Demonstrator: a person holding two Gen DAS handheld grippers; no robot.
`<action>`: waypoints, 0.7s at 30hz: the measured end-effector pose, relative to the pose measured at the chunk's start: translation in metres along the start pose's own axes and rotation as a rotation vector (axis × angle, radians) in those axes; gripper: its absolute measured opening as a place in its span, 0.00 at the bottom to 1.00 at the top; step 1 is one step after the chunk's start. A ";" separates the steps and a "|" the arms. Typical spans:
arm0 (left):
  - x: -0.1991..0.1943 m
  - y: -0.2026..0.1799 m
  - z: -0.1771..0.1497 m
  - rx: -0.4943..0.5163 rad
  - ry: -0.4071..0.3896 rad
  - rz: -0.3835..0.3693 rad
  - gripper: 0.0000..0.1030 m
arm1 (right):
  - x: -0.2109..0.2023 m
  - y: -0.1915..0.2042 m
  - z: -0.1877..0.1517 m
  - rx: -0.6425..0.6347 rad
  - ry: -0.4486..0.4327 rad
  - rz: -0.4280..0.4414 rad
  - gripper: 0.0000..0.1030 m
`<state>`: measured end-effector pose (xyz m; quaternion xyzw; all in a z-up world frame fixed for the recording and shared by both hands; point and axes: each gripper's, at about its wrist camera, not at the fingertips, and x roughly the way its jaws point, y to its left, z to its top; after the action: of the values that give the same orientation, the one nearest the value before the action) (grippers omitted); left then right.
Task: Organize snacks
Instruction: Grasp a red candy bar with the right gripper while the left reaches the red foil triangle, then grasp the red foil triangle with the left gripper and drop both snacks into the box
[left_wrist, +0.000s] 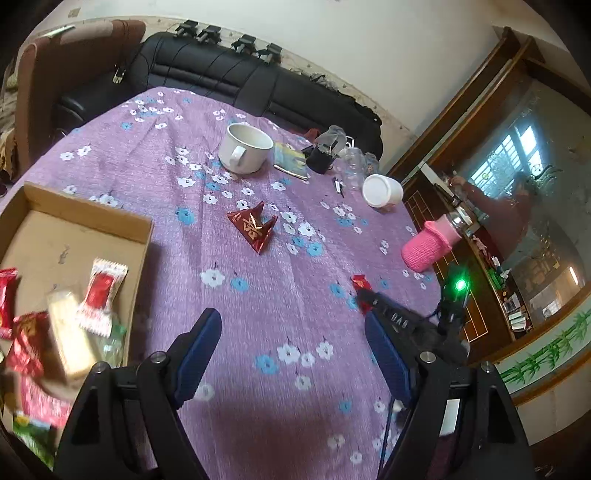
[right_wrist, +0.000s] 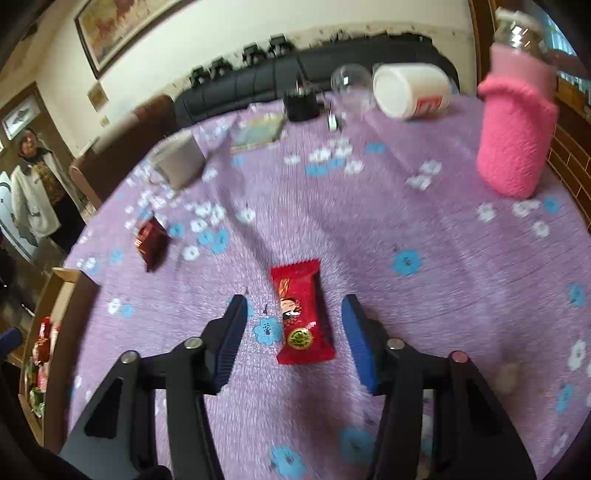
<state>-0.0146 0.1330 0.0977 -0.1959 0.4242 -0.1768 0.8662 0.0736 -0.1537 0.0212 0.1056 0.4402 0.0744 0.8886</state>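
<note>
A red snack bar packet (right_wrist: 301, 314) lies flat on the purple flowered tablecloth (right_wrist: 424, 295). My right gripper (right_wrist: 294, 301) is open and straddles it, with a gap between each blue pad and the wrapper. In the left wrist view that same packet (left_wrist: 357, 280) peeks out beyond the right gripper (left_wrist: 365, 299). My left gripper (left_wrist: 290, 317) is open over bare cloth with nothing between its fingers. A dark red foil packet (left_wrist: 253, 225) lies mid-table. The cardboard box (left_wrist: 88, 218) at the left holds several wrapped snacks (left_wrist: 99, 291).
At the far side stand a white mug (left_wrist: 245, 147), a booklet (left_wrist: 291, 160), a black cup (left_wrist: 319, 157), a tipped white cup (left_wrist: 382, 190) and a pink-sleeved bottle (left_wrist: 430, 245) near the right edge. A black sofa (left_wrist: 229, 74) lies beyond. A person (right_wrist: 33, 184) stands at the left.
</note>
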 end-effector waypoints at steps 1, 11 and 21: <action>0.005 0.002 0.004 -0.004 0.007 0.002 0.78 | 0.003 0.000 -0.001 -0.002 -0.001 -0.015 0.36; 0.108 0.020 0.054 -0.128 0.044 0.029 0.78 | -0.002 -0.005 -0.012 0.017 -0.026 0.035 0.22; 0.182 0.003 0.076 0.017 0.097 0.211 0.76 | 0.000 -0.011 -0.008 0.021 0.006 0.084 0.22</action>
<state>0.1515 0.0637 0.0179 -0.1339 0.4822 -0.0973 0.8603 0.0672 -0.1629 0.0136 0.1329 0.4386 0.1073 0.8823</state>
